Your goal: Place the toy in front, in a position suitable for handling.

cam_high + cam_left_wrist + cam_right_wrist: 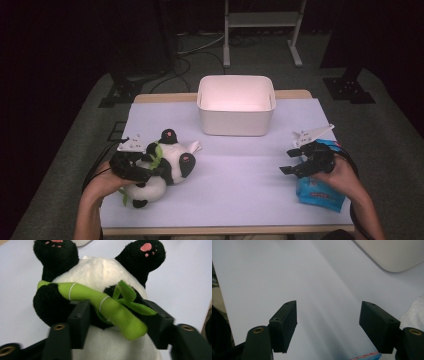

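Plush panda (pixel 100 270): soft, light, squashy; left tool (pixel 117 315) clamped on midriff and bamboo (pixel 110 310); right tool (pixel 328 325) released.

The plush panda's (pixel 100 267) head is hidden behind the left tool (pixel 115 322), whose pads cover part of its black arms. The blue packet (pixel 320 192) lies half under the right tool (pixel 295 162); its print is too small to read. The white bin's (pixel 392 252) corner is cut off at the right gripper view's top edge.
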### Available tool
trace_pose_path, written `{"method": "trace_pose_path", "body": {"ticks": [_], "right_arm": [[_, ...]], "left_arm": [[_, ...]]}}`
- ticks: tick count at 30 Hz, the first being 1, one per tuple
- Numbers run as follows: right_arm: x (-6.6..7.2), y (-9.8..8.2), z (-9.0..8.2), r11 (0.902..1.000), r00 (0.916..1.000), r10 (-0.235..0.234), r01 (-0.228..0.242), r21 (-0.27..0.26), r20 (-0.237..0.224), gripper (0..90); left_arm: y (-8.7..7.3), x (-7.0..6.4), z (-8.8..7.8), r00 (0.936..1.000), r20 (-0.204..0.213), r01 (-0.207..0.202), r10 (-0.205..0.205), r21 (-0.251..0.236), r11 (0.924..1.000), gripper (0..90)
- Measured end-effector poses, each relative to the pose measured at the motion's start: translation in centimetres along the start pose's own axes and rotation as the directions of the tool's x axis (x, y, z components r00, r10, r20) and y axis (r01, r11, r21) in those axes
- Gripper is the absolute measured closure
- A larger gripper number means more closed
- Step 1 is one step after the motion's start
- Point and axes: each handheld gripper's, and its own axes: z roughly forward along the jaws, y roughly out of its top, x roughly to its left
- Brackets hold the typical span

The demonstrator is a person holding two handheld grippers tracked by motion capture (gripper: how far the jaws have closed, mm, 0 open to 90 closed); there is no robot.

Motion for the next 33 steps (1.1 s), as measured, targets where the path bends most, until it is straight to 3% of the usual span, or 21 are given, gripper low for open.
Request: {"method": "trace_pose_path", "body": {"ticks": [1,5,8,12,17,23,33], "right_arm": [[0.0,0.0,0.0,1.0000,1.0000,0.000,0.000,-0.002,0.002,29.3],[-0.1,-0.2,-0.3,1.0000,1.0000,0.000,0.000,-0.005,0.006,29.3],[-0.1,-0.3,-0.5,1.0000,1.0000,0.003,-0.003,-0.009,-0.002,29.3],[0.1,-0.2,-0.6,0.9999,0.9999,-0.004,0.004,-0.015,-0.011,29.4],[-0.2,-0.3,-0.7,0.9998,0.9999,0.003,-0.003,-0.021,-0.014,29.3],[-0.5,-0.6,-0.6,0.9998,0.9999,0.011,-0.011,-0.013,-0.012,29.4],[-0.7,-0.8,-0.5,0.9997,0.9997,0.020,-0.020,-0.015,-0.012,29.3]], "left_arm": [[0.0,0.0,0.0,1.0000,-0.004,-0.002,0.002,0.002,1.0000,47.0],[0.3,0.1,-0.5,0.9998,-0.014,-0.013,0.013,-0.014,0.9998,65.1],[0.4,0.2,-0.9,0.9998,-0.015,-0.014,0.013,-0.029,0.9995,73.0],[0.3,0.7,-1.1,1.0000,-0.002,-0.006,0.006,-0.041,0.9991,73.7],[0.5,0.9,-1.3,0.9998,-0.017,0.006,-0.007,-0.044,0.9990,75.0],[1.5,1.3,-1.7,0.9994,-0.031,0.014,-0.015,-0.013,0.9998,75.8],[2.5,1.0,-2.2,0.9998,-0.019,0.005,-0.006,-0.018,0.9998,76.1]]}}
